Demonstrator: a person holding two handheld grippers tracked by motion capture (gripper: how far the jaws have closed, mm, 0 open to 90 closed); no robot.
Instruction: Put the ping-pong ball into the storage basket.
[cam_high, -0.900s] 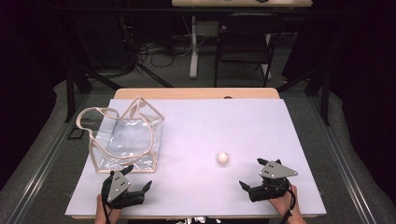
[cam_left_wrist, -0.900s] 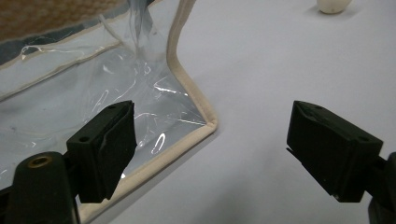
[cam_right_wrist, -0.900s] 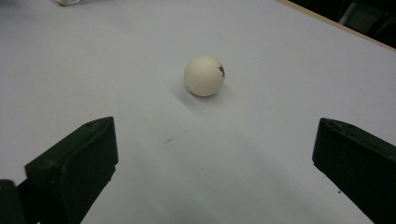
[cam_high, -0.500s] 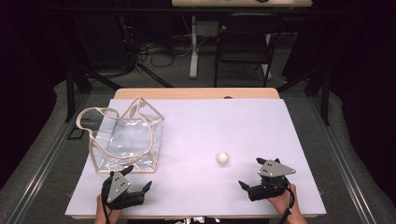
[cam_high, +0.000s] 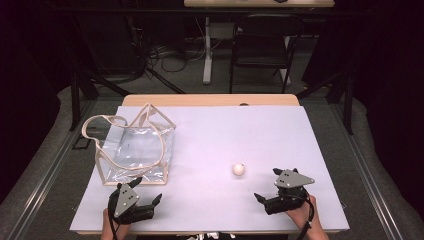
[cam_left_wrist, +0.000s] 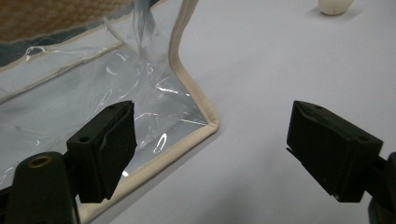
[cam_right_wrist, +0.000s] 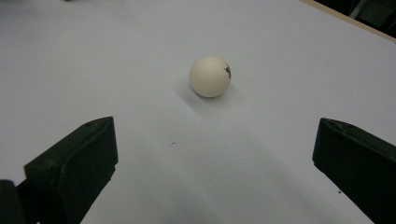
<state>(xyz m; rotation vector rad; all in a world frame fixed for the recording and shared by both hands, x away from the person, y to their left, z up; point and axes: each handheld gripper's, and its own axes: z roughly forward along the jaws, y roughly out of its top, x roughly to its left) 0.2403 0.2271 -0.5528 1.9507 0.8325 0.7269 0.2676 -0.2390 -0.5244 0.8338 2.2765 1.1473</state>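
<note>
On the far left of the table (cam_high: 210, 125) lies the clear plastic tote bag (cam_high: 135, 152) with cream trim, its loop handles flopped toward the left edge. From above I see the whole bag and its shape; my left claw view gives me what the high view cannot — the near corner of the bag (cam_left_wrist: 187, 107) close up, with the wrinkled film and the cream piping bending round just ahead of one jaw.

My left claw (cam_high: 142, 200) rests at the near edge of the table, just in front of the bag, jaws spread wide with nothing between them and not touching the bag. At the top edge of that same view a sliver of the ball peeks in.

Moving right, the small cream ball (cam_high: 239, 169) sits alone on the pale table, well apart from the bag and near my right claw (cam_high: 265, 196). The right claw view brings the ball (cam_right_wrist: 210, 76) close — there I can make out a dark smudge on its side, which the high view is too coarse to show. My right claw is spread wide too, the ball lying ahead of the jaws, not between them.
</note>
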